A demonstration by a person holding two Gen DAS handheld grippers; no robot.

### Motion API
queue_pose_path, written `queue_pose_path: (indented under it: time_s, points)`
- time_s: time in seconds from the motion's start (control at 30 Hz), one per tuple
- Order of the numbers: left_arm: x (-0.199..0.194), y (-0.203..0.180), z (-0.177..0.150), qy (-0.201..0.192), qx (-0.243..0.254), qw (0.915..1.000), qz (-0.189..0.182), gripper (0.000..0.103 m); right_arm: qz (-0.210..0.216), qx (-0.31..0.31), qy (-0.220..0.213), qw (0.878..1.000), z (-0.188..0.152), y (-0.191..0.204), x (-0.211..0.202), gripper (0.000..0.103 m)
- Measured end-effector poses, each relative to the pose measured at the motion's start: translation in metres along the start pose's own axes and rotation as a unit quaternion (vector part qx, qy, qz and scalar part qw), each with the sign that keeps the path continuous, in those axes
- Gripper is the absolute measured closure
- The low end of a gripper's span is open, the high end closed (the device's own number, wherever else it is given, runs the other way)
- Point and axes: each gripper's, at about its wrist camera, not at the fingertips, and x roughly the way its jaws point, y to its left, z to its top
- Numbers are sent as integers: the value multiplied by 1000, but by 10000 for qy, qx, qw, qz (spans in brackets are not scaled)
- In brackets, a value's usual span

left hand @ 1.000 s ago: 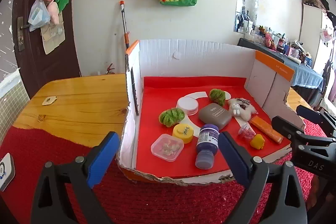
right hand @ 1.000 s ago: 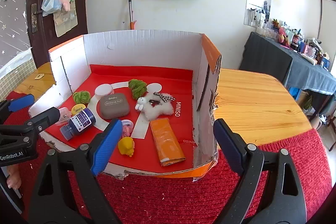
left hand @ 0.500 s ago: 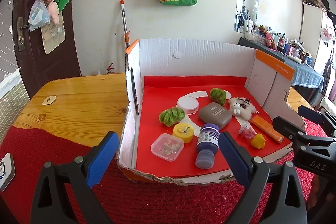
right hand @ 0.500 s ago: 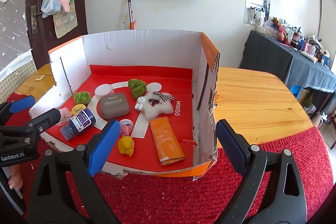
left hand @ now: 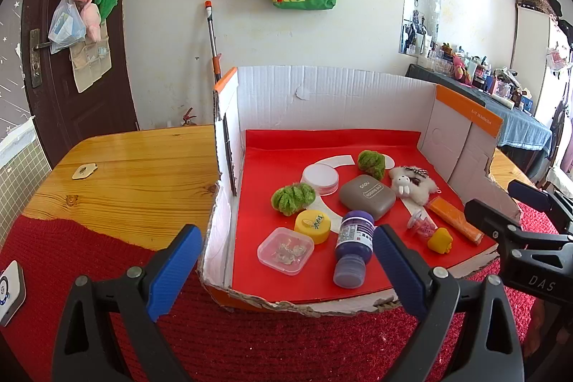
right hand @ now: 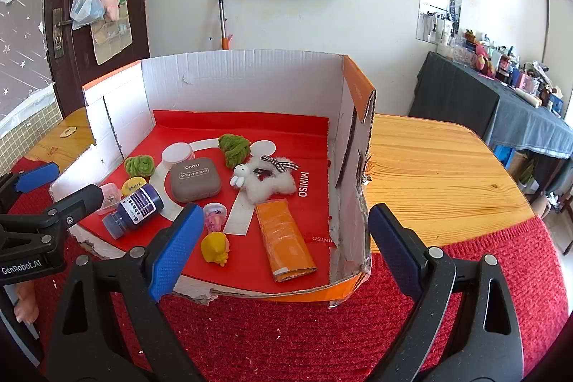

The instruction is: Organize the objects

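Note:
An open cardboard box [left hand: 333, 95] with a red floor holds small objects: a purple bottle [left hand: 352, 246] on its side, a clear plastic case [left hand: 285, 250], a yellow lid [left hand: 312, 226], a grey eye-shadow case [left hand: 367, 196], two green fuzzy balls [left hand: 292, 197], a white plush bunny [left hand: 412, 188], an orange packet [right hand: 284, 238] and a yellow toy [right hand: 215, 247]. My left gripper [left hand: 283, 271] is open and empty in front of the box's front left. My right gripper [right hand: 279, 247] is open and empty at the box's front right corner.
The box [right hand: 250, 81] stands on a wooden table [left hand: 132, 174] with a red knitted cloth [right hand: 286, 335] along the near edge. A white device [left hand: 10, 289] lies on the cloth at far left. A cluttered dark table [right hand: 501, 102] stands at the right.
Both grippers have drifted very slightly back and down. The objects in the box have not moved.

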Motion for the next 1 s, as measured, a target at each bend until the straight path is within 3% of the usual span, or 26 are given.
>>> queue_pose_path:
  time_s: [1.0]
  points:
    - [-13,0,4,-189,34,9998,4,5,28,-133,-142,9998,2,5,-9,9]
